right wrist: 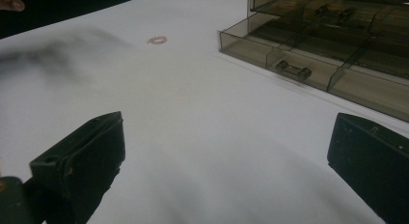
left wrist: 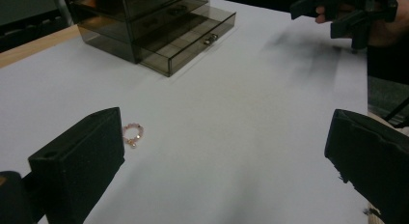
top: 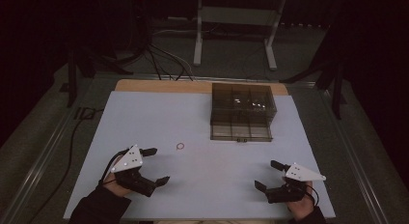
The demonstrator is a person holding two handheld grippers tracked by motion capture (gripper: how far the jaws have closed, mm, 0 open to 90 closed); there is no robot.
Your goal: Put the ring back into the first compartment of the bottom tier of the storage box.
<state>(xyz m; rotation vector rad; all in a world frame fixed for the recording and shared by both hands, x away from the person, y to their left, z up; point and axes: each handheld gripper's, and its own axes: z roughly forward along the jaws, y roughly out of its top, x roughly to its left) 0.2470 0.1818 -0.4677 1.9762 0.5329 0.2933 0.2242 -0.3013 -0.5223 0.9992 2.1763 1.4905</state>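
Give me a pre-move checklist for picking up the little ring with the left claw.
1. Left claw open: ok, jaws spread wide.
2. Ring free on the white table: ok, nothing touching it.
3. Left claw empty: ok.
4. Right claw out of the way: ok, open, at the table's other side.
5. Drawer box apart from the ring: ok, bottom drawer pulled out.
6. Claw lined up with the ring: not ok, ring sits beside one jaw in the left gripper view.

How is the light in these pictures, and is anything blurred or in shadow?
High view: dim room, bright white table. Left gripper view: the bracelet is fairly sharp, with a soft smudged shadow under the right gripper. Right gripper view: the bracelet is small and blurred.
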